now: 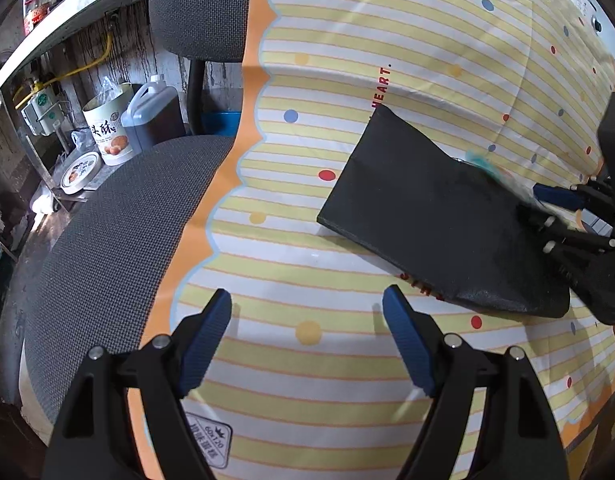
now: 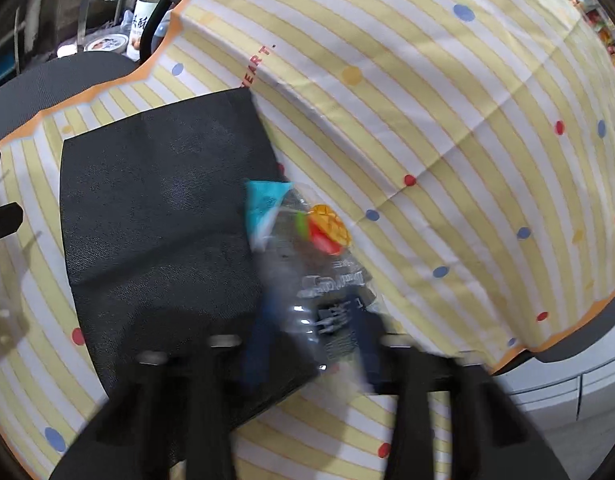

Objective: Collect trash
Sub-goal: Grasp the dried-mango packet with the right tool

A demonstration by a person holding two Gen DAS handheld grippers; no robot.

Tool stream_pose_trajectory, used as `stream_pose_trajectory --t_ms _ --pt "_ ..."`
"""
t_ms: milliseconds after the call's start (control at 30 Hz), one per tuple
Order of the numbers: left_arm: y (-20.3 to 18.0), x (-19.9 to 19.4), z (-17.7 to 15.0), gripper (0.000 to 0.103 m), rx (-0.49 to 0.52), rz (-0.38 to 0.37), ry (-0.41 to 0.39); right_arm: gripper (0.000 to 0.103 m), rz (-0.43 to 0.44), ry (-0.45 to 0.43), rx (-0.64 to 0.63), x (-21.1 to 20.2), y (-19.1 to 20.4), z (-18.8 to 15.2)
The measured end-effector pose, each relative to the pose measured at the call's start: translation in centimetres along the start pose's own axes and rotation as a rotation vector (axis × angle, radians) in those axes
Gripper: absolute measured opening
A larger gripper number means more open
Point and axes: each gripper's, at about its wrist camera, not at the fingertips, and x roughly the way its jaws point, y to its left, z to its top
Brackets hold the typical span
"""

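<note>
Right gripper [image 2: 311,344] clamped on clear snack wrapper [image 2: 307,248] at black bag's [image 2: 159,216] right edge, prob. to bag it; left gripper [image 1: 307,344] apart, empty, just below bag.

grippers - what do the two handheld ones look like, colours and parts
Both look alike. The left gripper has two angular black plastic arms with round silver pins at the pivots, each ending in a dark blue finger pad with a ribbed, textured face. The right gripper, blurred in its own view, shows the same black linkage, silver pins and blue pads. No cables or sleeves are visible.
</note>
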Motion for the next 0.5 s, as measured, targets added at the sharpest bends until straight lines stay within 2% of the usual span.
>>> stream_pose_trajectory --t_ms 100,267,433,500 --pt "0.0 -0.1 -0.3 0.076 -0.003 -0.011 0.004 0.003 0.026 -0.047 0.099 -2.2 -1.9 -0.8" --pt "-0.4 -0.1 -0.1 0.076 -0.016 -0.038 0.009 0.001 0.239 -0.119 0.315 -6.7 -5.1 -2.2" --pt "-0.8 -0.3 -0.1 0.071 -0.011 -0.051 0.013 0.001 0.301 -0.240 0.451 -10.4 -7.4 -3.3" --pt "-1.2 -0.4 -0.2 0.071 0.004 -0.047 0.019 0.001 0.339 -0.268 0.480 -11.2 -7.9 -2.8"
